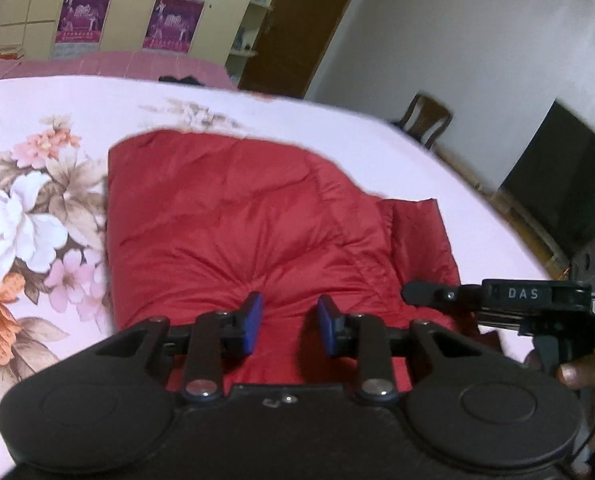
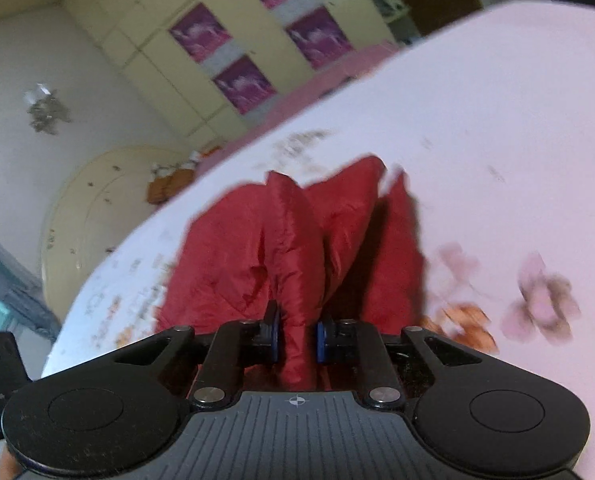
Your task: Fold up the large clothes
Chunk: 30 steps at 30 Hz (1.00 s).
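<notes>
A red padded jacket (image 1: 233, 216) lies folded on a bed with a pale pink floral sheet (image 1: 37, 208). My left gripper (image 1: 289, 322) hovers over its near edge with the jaws open and nothing between them. My right gripper (image 2: 297, 338) is shut on a bunched fold of the red jacket (image 2: 293, 248), which rises up between the blue pads. The right gripper also shows at the right edge of the left wrist view (image 1: 421, 292), by the jacket's right side.
A cream wardrobe with purple panels (image 1: 169, 20) stands beyond the bed. A wooden chair (image 1: 425, 120) and a dark screen (image 1: 565, 188) are at the right. A brown door (image 1: 301, 28) is behind. A round cream headboard (image 2: 97, 208) shows in the right wrist view.
</notes>
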Each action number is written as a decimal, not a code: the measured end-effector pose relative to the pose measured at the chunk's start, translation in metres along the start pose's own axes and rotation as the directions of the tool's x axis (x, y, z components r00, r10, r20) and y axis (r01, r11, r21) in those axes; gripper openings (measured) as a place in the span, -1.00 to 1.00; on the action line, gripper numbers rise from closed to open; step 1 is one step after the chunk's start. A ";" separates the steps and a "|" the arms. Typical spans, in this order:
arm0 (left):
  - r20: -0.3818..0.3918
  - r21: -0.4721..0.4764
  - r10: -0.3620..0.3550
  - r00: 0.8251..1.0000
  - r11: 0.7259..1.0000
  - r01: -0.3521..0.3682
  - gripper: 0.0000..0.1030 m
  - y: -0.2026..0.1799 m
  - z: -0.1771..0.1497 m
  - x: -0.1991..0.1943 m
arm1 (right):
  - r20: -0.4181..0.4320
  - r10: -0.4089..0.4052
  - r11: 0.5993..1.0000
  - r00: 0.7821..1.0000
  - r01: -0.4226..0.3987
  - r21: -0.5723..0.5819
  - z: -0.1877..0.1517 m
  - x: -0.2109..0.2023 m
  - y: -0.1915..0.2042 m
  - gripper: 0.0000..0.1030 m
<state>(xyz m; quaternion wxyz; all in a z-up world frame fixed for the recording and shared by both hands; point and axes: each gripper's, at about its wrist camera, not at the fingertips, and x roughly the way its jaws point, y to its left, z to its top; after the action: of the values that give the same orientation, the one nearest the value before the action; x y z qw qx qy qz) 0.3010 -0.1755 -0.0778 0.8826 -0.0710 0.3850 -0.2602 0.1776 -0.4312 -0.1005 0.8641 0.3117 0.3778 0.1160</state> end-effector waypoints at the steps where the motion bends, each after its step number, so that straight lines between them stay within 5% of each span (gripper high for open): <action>1: -0.010 0.029 0.027 1.000 0.999 -0.027 -0.44 -0.004 -0.002 0.006 | -0.008 0.000 1.000 1.000 0.000 0.021 -0.004 0.004 -0.006 -0.69; 4: -0.038 0.051 0.069 0.997 0.996 -0.067 -0.45 -0.007 -0.004 0.021 | -0.001 0.017 0.995 1.000 -0.017 0.096 -0.012 0.017 -0.022 -0.70; 7: -0.055 0.014 0.045 0.997 0.999 -0.044 -0.46 0.000 0.000 0.020 | -0.001 0.028 0.987 1.000 -0.027 0.161 -0.012 0.018 -0.028 -0.69; 9: -0.055 0.019 0.008 0.998 1.000 -0.007 -0.45 0.003 0.005 0.011 | -0.009 0.008 0.994 1.000 -0.007 0.106 -0.006 0.009 -0.019 -0.62; 10: -0.034 0.005 -0.011 0.999 1.000 0.011 -0.37 0.005 0.007 0.000 | -0.010 -0.016 0.998 1.000 0.016 0.068 -0.002 0.001 -0.012 -0.45; 12: 0.046 -0.002 -0.007 0.999 1.000 0.007 -0.08 0.014 0.008 -0.019 | 0.059 -0.054 0.998 0.997 0.056 -0.019 0.008 -0.021 0.005 0.23; 15: 0.118 -0.015 0.017 0.993 1.000 -0.016 -0.10 0.033 0.017 -0.030 | 0.154 -0.050 0.986 0.987 0.074 -0.151 0.025 -0.040 0.030 0.11; 17: 0.121 -0.035 0.039 0.992 0.999 -0.035 -0.12 0.044 0.028 -0.022 | 0.155 -0.002 0.968 0.988 0.041 -0.249 0.038 -0.035 0.051 -0.49; 20: 0.117 -0.037 0.052 0.992 0.998 -0.048 -0.13 0.052 0.045 -0.004 | 0.071 -0.002 0.911 0.998 0.031 -0.412 0.046 -0.005 0.082 -0.52; 22: 0.103 -0.022 0.047 0.994 0.999 -0.045 -0.15 0.052 0.054 0.011 | 0.043 -0.072 0.874 0.996 0.084 -0.478 0.046 0.019 0.089 -0.52; 27: 0.009 0.028 0.049 0.999 0.998 -0.049 -0.15 0.033 0.056 0.044 | 0.047 -0.254 0.888 0.966 0.252 -0.384 0.049 0.048 0.061 -0.52; 30: -0.040 0.032 0.071 0.997 0.997 -0.070 -0.15 0.030 0.051 0.060 | -0.029 -0.256 0.931 0.966 0.239 -0.275 0.048 0.062 0.028 -0.52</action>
<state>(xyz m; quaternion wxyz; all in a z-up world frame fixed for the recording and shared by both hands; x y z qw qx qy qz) 0.3840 -0.1845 -0.0909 0.8842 -0.0387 0.4013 -0.2359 0.2556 -0.4044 -0.0943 0.8936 0.1373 0.4222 0.0664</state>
